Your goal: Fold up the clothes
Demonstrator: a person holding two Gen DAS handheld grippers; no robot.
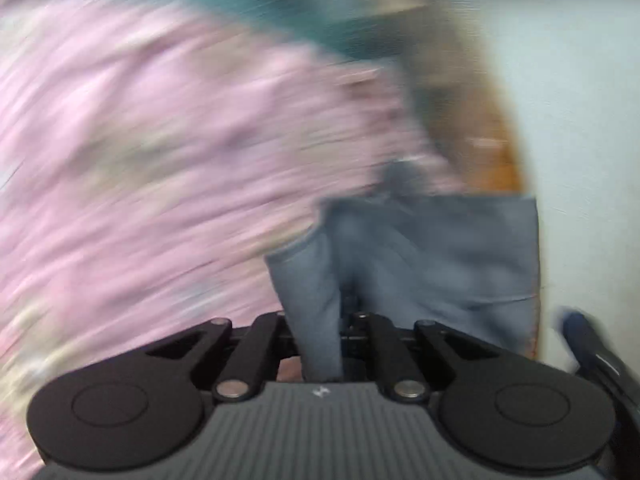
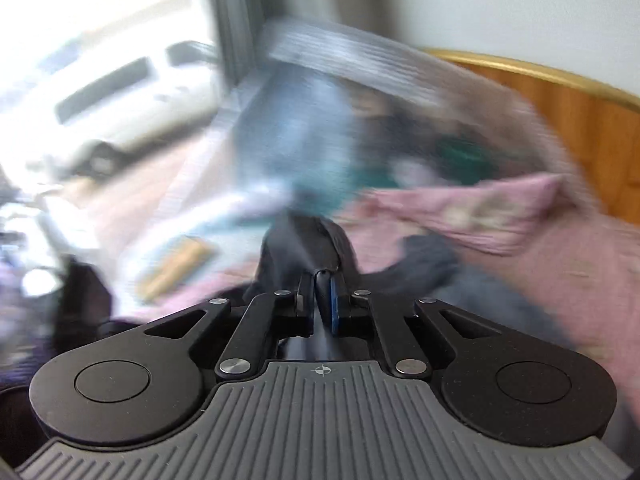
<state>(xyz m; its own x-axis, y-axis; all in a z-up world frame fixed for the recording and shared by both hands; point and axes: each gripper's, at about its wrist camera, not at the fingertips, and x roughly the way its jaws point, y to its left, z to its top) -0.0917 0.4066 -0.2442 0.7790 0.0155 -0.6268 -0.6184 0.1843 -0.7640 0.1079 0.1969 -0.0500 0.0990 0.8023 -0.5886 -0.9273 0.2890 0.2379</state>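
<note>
Both grippers are pinching the grey garment [image 1: 432,256]: the left gripper [image 1: 320,344] is clamping a fold of it, and the right gripper [image 2: 320,292] is pressed together on dark cloth. The garment is hanging in the air over the pink bedding [image 1: 140,160], so no neat fold is showing. From the left gripper it is spreading toward 1 o'clock; the blur is hiding its long axis.

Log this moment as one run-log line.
left gripper: shut on grey-blue garment | right gripper: shut on dark cloth | pink bedding below | views motion-blurred
</note>
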